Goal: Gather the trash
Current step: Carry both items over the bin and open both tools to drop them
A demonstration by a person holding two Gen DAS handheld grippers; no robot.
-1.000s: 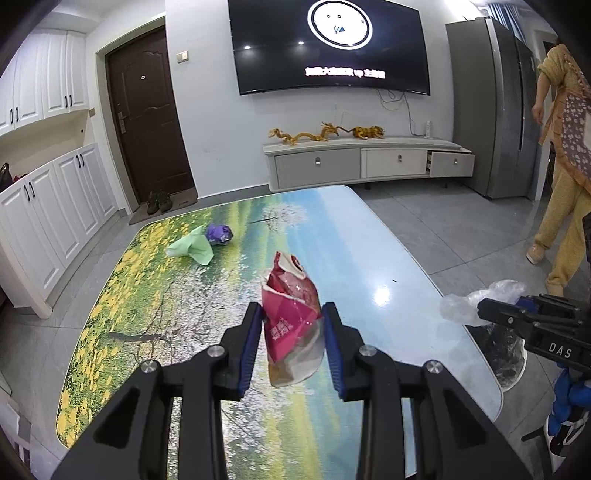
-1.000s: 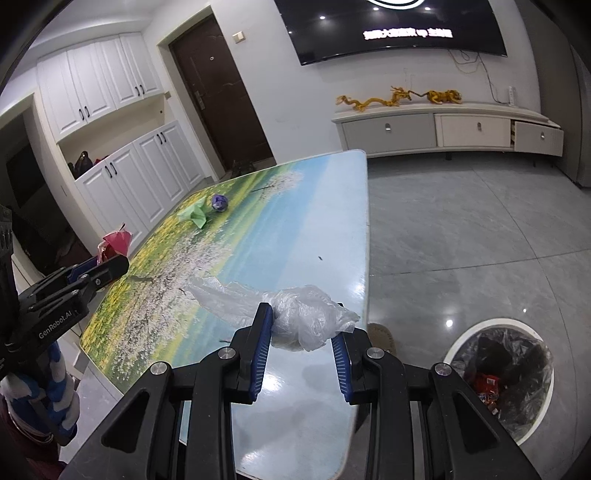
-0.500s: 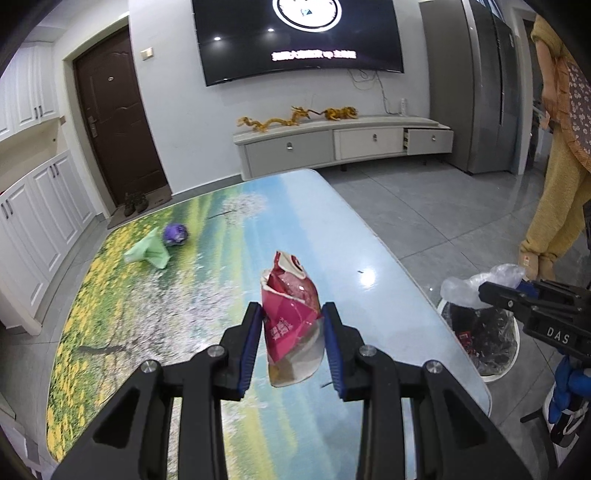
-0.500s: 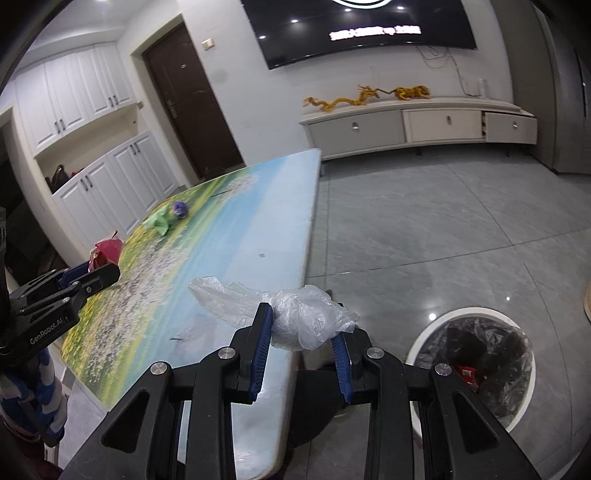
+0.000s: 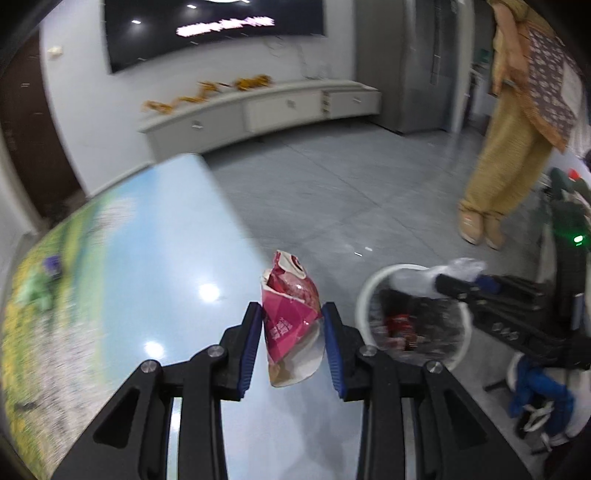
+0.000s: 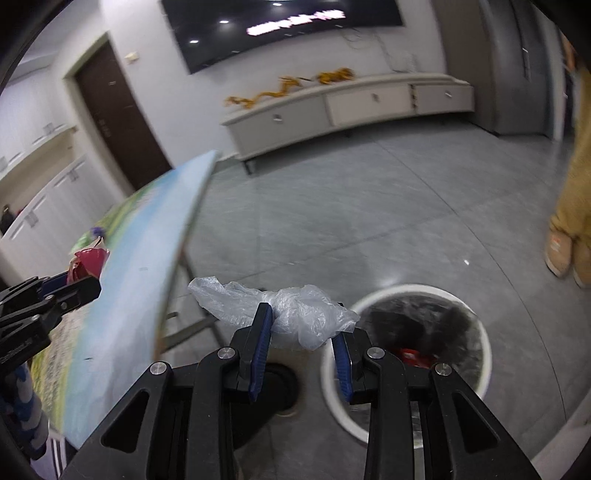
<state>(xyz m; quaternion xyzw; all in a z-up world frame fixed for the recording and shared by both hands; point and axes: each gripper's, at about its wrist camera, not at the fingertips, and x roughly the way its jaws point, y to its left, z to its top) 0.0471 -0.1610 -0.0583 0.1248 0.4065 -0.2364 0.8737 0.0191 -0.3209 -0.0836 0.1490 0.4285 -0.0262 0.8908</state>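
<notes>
Nothing can be read — the white line on the television (image 5: pixel 218 31) is smeared by blur, and the pink wrapper (image 5: pixel 291 310) shows only illegible print

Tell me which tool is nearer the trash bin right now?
Right. The right tool, holding the clear plastic bag, hangs beside the trash bin rim; the left tool, gripping the pink wrapper, is above the table edge.

Landscape-print table (image 5: pixel 155 258) (green and purple scraps (image 5: pixel 40 280) lying on it).
</notes>
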